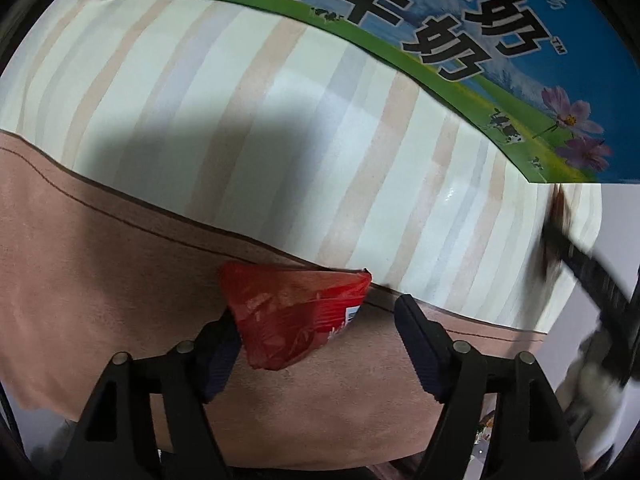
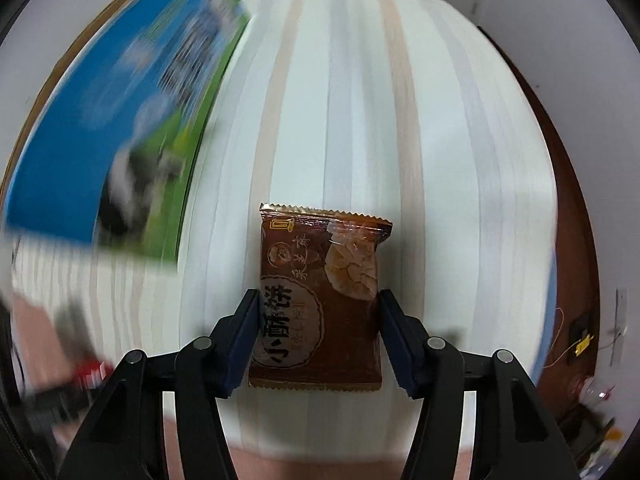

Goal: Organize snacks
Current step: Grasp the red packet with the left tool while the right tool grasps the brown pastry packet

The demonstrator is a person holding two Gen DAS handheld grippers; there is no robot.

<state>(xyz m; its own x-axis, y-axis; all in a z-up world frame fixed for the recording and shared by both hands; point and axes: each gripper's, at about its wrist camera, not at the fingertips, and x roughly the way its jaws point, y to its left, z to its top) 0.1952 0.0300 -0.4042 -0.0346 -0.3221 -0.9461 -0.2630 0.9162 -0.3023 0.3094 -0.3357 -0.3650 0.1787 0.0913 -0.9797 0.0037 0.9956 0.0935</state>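
Observation:
A red snack packet point(image 1: 296, 316) lies on the pink border of the tablecloth point(image 1: 100, 260), between the fingers of my left gripper point(image 1: 318, 306). Its left finger point(image 1: 224, 344) touches the packet, the right finger point(image 1: 420, 344) stands apart from it, so the gripper is open. In the right wrist view a brown snack packet point(image 2: 320, 300) stays sharp against a blurred table, and my right gripper point(image 2: 319, 292) is shut on its two side edges. In the left wrist view the right gripper point(image 1: 554, 232) is a dark blur at the right edge.
A big blue and green milk carton box point(image 1: 440, 40) point(image 2: 100, 120) stands on the striped cloth point(image 1: 240, 100) at the back. The dark wooden table edge point(image 2: 576, 240) curves along the right, with clutter on the floor point(image 2: 592, 400) beyond it.

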